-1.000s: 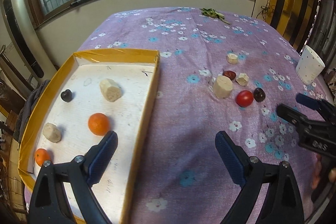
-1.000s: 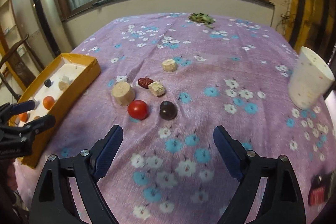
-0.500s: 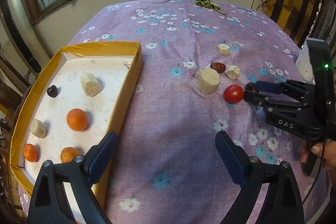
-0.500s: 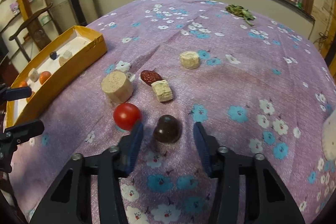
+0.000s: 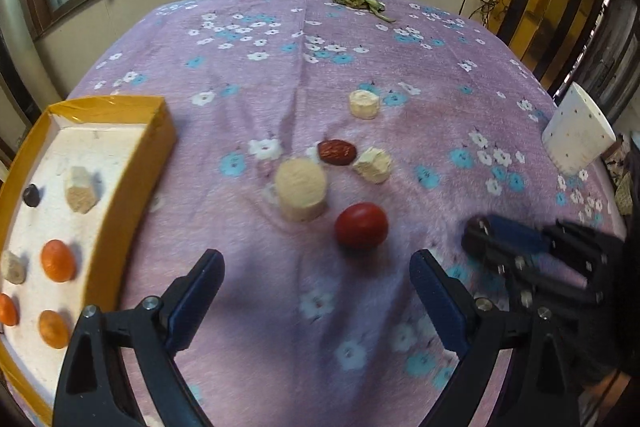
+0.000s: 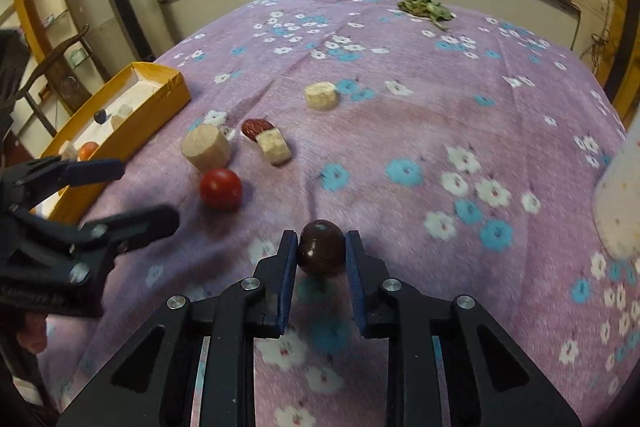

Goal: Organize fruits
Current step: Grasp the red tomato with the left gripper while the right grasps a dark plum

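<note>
Your right gripper [image 6: 321, 253] had just closed, pinching the small, hard-looking, prob. slippery dark fruit [image 6: 322, 247] across its middle, bottom centre; left gripper [image 5: 316, 291] spread, empty.

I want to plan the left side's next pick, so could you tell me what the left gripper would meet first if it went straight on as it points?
Probably the red tomato: it lies just ahead of the open left gripper, slightly right of centre.

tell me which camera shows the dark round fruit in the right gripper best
The right wrist view: the dark fruit sits centred and sharp between the right gripper's blue pads, which press on both its sides. The left wrist view shows only that gripper, blurred at its right edge, with the fruit barely discernible.
</note>
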The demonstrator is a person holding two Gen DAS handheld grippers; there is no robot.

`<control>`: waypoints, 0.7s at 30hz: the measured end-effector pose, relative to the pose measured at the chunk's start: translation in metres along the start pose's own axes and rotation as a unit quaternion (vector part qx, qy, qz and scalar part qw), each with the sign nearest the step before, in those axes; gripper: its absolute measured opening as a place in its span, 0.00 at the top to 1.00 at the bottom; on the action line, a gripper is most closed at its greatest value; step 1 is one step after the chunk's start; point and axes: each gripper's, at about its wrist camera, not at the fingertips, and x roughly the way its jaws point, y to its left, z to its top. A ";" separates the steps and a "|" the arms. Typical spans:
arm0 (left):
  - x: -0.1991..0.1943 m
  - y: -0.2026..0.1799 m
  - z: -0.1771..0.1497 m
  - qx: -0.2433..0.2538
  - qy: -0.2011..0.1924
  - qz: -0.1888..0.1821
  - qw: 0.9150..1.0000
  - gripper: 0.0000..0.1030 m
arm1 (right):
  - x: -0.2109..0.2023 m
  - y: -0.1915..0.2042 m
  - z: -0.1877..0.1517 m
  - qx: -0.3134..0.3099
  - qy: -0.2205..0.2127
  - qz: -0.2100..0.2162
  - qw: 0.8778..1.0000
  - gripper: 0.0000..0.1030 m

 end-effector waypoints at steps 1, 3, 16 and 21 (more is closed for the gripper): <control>0.005 -0.002 0.003 -0.008 0.002 -0.006 1.000 0.09 | -0.002 -0.004 -0.003 0.008 0.000 0.001 1.000 0.77; 0.014 -0.006 0.006 -0.022 0.005 -0.013 1.000 0.18 | -0.004 -0.008 -0.005 0.021 0.002 0.004 1.000 0.77; 0.019 0.009 -0.005 -0.042 0.009 -0.049 0.998 0.65 | -0.020 -0.005 -0.014 0.038 -0.013 0.000 0.999 0.77; 0.003 0.028 -0.024 -0.035 0.010 -0.044 0.998 0.65 | -0.024 0.010 -0.022 0.029 -0.020 -0.014 0.999 0.77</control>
